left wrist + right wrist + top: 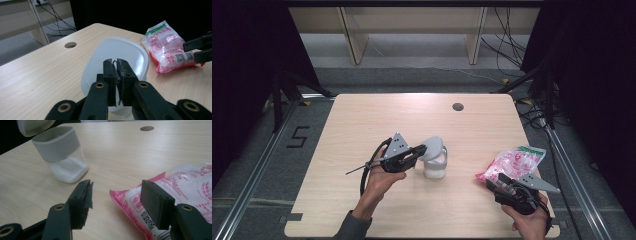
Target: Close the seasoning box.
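A small clear jar (435,167) stands upright near the middle of the tabletop (362,120), its long axis vertical, white powder filling its lower part. Its grey flip lid (432,147) is swung open and tilts up and away toward 11 o'clock in the high view, the mouth of the jar facing straight up.

The left tongs (421,150) come in from 9 o'clock and point toward 3 o'clock, level with the lid. In the left gripper view the two jaws stand almost together with just a sliver between the pads, right in front of the lid's pale underside – whether they pinch its edge I cannot tell.

A pink-and-white printed bag (512,163) lies flat at about 4 o'clock from the jar, its long axis running from 8 o'clock to 2 o'clock, green-edged end farthest from the person. The right tongs (498,183) sit at its near end, jaws held partly apart – one corner of the bag lies between them, the pads not pressing on it.
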The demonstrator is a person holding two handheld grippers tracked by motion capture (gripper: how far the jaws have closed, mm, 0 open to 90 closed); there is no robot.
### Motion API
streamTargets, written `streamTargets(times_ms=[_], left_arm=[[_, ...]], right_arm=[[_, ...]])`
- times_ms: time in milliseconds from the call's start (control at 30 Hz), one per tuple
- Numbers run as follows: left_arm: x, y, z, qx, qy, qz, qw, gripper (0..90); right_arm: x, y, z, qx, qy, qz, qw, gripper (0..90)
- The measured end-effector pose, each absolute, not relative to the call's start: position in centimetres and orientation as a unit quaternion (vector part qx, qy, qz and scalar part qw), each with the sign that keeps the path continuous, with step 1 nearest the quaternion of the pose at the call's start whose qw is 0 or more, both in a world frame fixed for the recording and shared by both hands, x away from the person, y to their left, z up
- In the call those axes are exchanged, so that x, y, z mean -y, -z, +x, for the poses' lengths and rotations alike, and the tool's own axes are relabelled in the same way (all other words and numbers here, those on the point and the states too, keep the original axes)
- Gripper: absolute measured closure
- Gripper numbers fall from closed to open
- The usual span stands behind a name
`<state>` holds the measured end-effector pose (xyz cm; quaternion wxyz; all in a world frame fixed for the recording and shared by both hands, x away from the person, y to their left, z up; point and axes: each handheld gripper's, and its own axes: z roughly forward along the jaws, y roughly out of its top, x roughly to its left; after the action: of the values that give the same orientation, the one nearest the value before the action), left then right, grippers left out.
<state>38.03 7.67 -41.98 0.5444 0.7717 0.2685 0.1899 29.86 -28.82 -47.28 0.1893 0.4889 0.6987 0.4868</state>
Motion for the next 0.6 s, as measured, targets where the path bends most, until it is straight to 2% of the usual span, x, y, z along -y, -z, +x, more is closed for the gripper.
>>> streamTargets(times_ms=[100, 333, 433, 467, 600], left_arm=[[-7.6, 42.0, 37.9, -0.270, -0.186, 0.771, 0.546, 77.8], [-8.2, 41.9, 37.2, -0.265, -0.175, 0.767, 0.558, 49.3], [-8.8, 42.2, 37.1, -0.271, -0.187, 0.764, 0.554, 44.4], [-9.0, 42.4, 37.1, -0.273, -0.185, 0.762, 0.557, 43.2], [-9.6, 42.9, 36.7, -0.290, -0.176, 0.764, 0.549, 36.6]], right_arm=[[28.8, 47.3, 29.9, -0.696, -0.490, 0.490, 0.189, 42.5], [28.9, 47.3, 29.8, -0.703, -0.484, 0.485, 0.189, 42.4], [29.0, 47.3, 30.0, -0.708, -0.488, 0.470, 0.200, 42.3], [28.7, 47.2, 29.7, -0.700, -0.488, 0.489, 0.181, 42.2], [28.7, 47.2, 29.8, -0.703, -0.487, 0.485, 0.185, 41.5]])
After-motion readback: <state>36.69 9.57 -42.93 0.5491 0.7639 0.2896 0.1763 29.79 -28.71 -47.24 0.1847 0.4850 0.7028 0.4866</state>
